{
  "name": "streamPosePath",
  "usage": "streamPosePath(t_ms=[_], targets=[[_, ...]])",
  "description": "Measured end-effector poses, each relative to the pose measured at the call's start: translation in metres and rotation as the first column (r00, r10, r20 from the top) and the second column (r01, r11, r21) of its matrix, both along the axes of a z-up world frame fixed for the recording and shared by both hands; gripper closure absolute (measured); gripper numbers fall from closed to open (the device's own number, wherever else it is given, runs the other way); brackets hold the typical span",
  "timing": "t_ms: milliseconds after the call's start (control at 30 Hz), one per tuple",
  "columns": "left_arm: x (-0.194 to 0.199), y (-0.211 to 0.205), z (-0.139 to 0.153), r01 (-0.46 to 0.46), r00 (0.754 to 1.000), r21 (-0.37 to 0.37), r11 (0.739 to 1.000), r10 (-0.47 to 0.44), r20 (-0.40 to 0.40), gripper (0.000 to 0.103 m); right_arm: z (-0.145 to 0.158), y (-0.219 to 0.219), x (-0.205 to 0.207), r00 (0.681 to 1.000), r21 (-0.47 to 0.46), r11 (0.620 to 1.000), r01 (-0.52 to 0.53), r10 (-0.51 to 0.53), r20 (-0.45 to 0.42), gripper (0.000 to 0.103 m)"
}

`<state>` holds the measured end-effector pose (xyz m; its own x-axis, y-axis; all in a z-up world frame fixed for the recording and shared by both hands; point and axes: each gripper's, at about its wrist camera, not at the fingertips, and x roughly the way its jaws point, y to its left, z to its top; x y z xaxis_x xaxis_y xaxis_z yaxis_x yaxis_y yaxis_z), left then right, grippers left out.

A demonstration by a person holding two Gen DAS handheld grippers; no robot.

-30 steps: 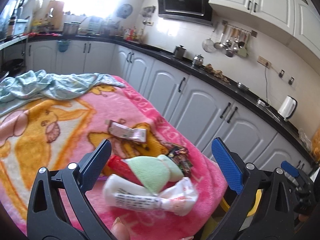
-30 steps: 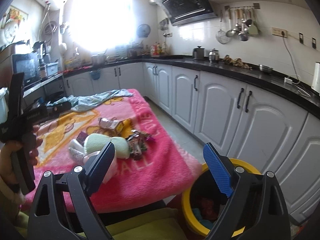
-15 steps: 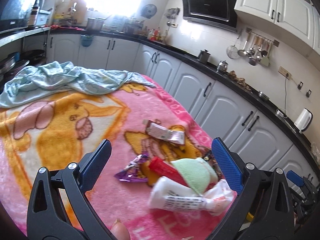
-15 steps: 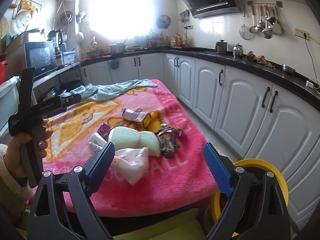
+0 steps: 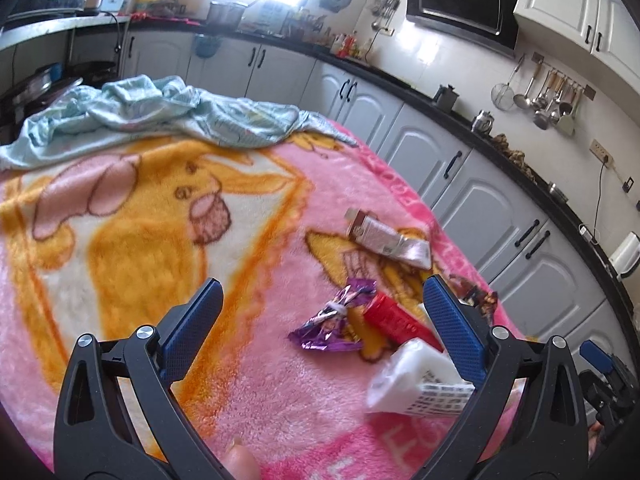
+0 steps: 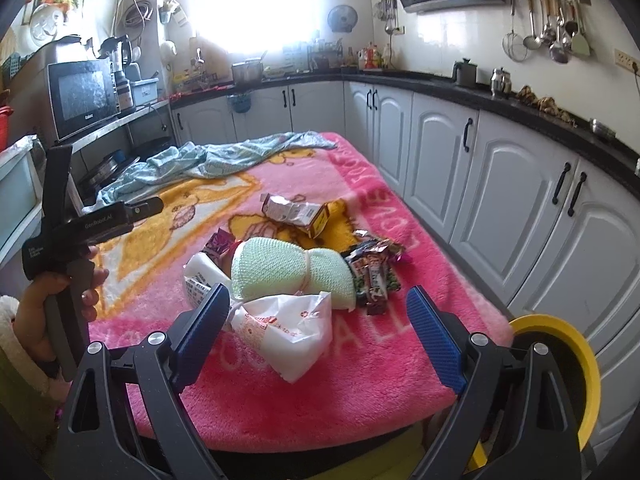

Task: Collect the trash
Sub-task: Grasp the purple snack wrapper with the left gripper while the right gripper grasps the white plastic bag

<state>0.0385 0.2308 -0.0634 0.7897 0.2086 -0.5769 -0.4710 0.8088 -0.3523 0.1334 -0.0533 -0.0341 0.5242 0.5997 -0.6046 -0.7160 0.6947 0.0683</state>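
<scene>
Trash lies on a pink blanket (image 6: 384,208) over a table. A white plastic bag (image 6: 288,328) lies nearest, behind it a pale green mesh bundle (image 6: 288,268), dark snack wrappers (image 6: 372,268) and a crumpled silver carton (image 6: 292,210). The left wrist view shows a purple wrapper (image 5: 332,320), a red tube (image 5: 400,322), a white packet (image 5: 416,384) and the silver carton (image 5: 384,236). My right gripper (image 6: 320,336) is open, just short of the white bag. My left gripper (image 5: 320,320) is open above the purple wrapper; its body shows in the right wrist view (image 6: 88,224).
A yellow-rimmed bin (image 6: 560,360) stands on the floor at the table's right front corner. A light blue cloth (image 5: 160,116) lies crumpled at the far end of the blanket. Grey cabinets (image 6: 520,200) under a black counter run along the right and back.
Both grippers have swung left, away from the bin and over the table. The trash pile has shifted right in the left wrist view, and the purple wrapper has come into view.
</scene>
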Motion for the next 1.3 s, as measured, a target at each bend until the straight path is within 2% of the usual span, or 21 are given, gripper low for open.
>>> streamPosePath(t_ms=[200, 267, 367, 467, 533, 700, 767, 833, 933, 1033, 1300], targets=[[0.015, 0.002, -0.022, 0.024, 0.998, -0.022, 0.999, -0.025, -0.053, 0.011, -0.018, 0.01, 0.015, 0.996, -0.006, 1.0, -0.004, 0.004, -0.085, 0.016], [0.022, 0.002, -0.028, 0.038, 0.997, -0.029, 0.999, -0.04, -0.071, 0.021, -0.024, 0.014, 0.022, 0.992, -0.003, 1.0, 0.0, 0.0, -0.123, 0.02], [0.036, 0.002, -0.038, 0.068, 0.991, -0.043, 0.997, -0.072, -0.109, 0.032, -0.035, 0.017, 0.034, 0.981, 0.007, 1.0, 0.003, -0.002, -0.193, 0.032], [0.046, 0.002, -0.046, 0.104, 0.985, -0.068, 0.992, -0.112, -0.131, 0.038, -0.047, 0.02, 0.044, 0.962, 0.007, 1.0, 0.002, 0.0, -0.274, 0.045], [0.053, 0.001, -0.049, 0.123, 0.981, -0.068, 0.99, -0.132, -0.143, 0.04, -0.056, 0.019, 0.048, 0.94, 0.022, 1.0, -0.013, 0.02, -0.342, 0.06], [0.063, 0.002, -0.058, 0.146, 0.975, -0.1, 0.984, -0.161, -0.156, 0.054, -0.057, 0.017, 0.04, 0.933, 0.031, 0.998, -0.058, 0.065, -0.355, 0.075], [0.066, 0.002, -0.06, 0.154, 0.973, -0.104, 0.983, -0.17, -0.159, 0.064, -0.056, 0.016, 0.038, 0.932, 0.03, 0.997, -0.065, 0.071, -0.357, 0.082], [0.07, 0.001, -0.061, 0.171, 0.969, -0.108, 0.979, -0.187, -0.164, 0.072, -0.055, 0.014, 0.037, 0.932, 0.019, 0.998, -0.067, 0.069, -0.355, 0.094], [0.073, -0.003, -0.065, 0.192, 0.962, -0.128, 0.973, -0.212, -0.171, 0.077, -0.055, 0.014, 0.037, 0.928, 0.021, 0.997, -0.071, 0.074, -0.366, 0.094], [0.071, -0.006, -0.064, 0.198, 0.96, -0.112, 0.974, -0.215, -0.179, 0.081, -0.054, 0.012, 0.034, 0.928, 0.023, 0.997, -0.079, 0.082, -0.363, 0.095], [0.043, -0.01, -0.047, 0.183, 0.973, -0.091, 0.979, -0.194, -0.128, 0.085, -0.04, 0.01, 0.022, 0.937, 0.047, 0.993, -0.11, 0.119, -0.329, 0.096]])
